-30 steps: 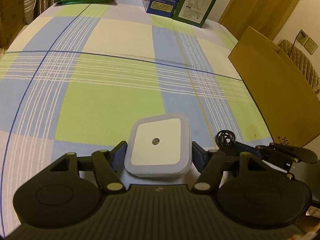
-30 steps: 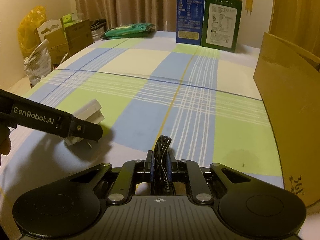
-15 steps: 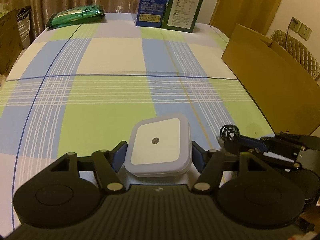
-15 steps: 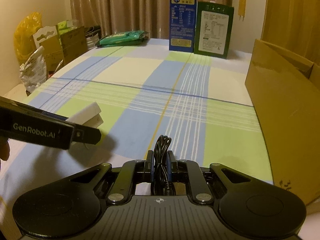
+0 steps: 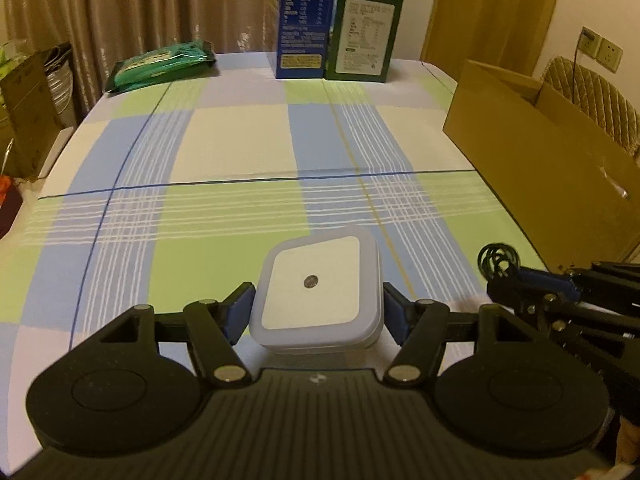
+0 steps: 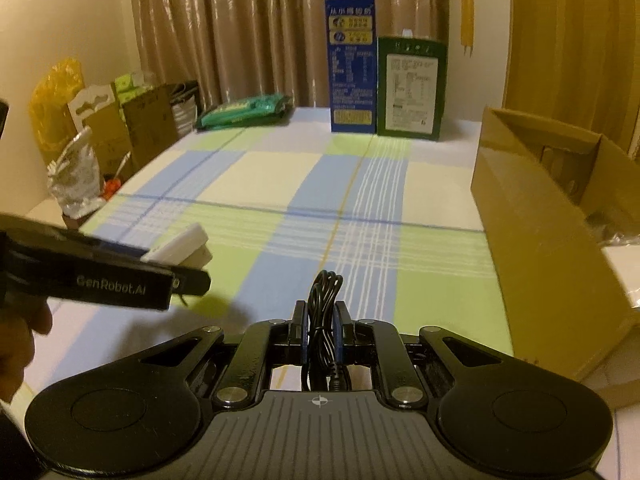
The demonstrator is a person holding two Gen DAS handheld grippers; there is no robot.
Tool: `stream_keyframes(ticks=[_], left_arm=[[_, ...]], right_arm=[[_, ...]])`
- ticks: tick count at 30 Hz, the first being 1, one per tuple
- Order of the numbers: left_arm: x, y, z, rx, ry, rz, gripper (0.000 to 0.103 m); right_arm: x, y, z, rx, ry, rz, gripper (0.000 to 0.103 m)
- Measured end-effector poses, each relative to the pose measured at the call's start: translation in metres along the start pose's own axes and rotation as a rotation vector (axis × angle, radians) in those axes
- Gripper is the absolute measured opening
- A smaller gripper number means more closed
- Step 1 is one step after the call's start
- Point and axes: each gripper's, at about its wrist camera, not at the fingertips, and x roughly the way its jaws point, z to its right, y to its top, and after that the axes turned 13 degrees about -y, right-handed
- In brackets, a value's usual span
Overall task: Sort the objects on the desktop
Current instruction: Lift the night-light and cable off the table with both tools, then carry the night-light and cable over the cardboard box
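While the left claw (image 5: 318, 314) clamps a white night-light (image 5: 318, 292), the right claw (image 6: 320, 334) pinches a black cable (image 6: 325, 304).

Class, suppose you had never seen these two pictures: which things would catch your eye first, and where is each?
First, the square white night light pinched between the left gripper pads, low in the left wrist view above the checked tablecloth. Next, the coiled black cable clamped in the shut right gripper. Then the open cardboard box at the table's right edge, and the blue carton and green carton upright at the far end.
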Motion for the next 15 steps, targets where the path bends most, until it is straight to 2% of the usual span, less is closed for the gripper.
stream_keyframes(ticks=[6,15], left_arm=[[-0.025,0.000,0.018,-0.008,0.030,0.015,0.062],[-0.060,0.003,0.048,-0.020,0.033,0.062,0.062]], right_arm=[[-0.026,0.011,0.015,0.043,-0.003,0.040,0.009],[-0.064,0.022,0.030,0.088,-0.001,0.097,0.009]])
